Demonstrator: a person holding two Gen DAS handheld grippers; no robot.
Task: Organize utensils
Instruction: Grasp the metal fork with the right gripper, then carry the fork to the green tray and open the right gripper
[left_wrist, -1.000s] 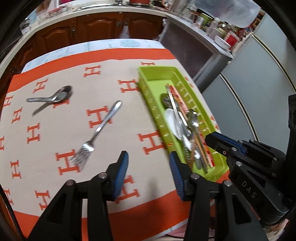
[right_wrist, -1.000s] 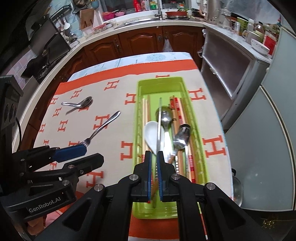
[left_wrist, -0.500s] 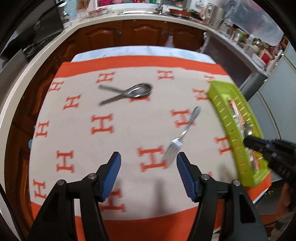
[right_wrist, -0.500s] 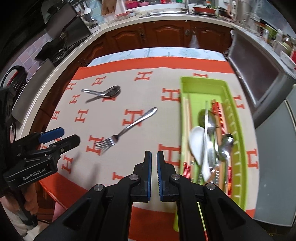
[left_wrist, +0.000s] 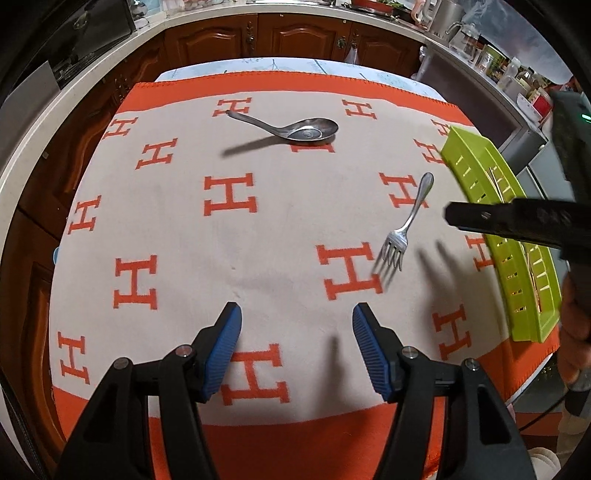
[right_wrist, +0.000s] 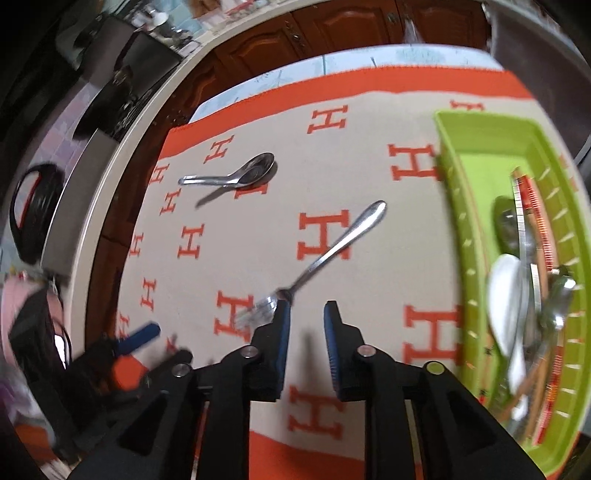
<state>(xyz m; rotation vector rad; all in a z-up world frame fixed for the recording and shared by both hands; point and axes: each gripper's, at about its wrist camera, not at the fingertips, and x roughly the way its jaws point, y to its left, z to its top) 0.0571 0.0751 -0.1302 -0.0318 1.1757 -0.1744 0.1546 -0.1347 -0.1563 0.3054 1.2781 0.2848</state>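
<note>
orange-bordered cloth (right_wrist: 258, 236), green tray (right_wrist: 480, 147) holding mixed cutlery (right_wrist: 532, 295)

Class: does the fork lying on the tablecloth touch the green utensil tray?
Apart. The left wrist view shows bare tablecloth between the fork and the green utensil tray.

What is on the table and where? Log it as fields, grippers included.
fork: lying loose on the cloth, tines toward the camera
spoon: on the cloth, farther back
tray: green, at the cloth's right edge, holding utensils
left gripper: open, empty
right gripper: open, empty, near the fork's tines
</note>
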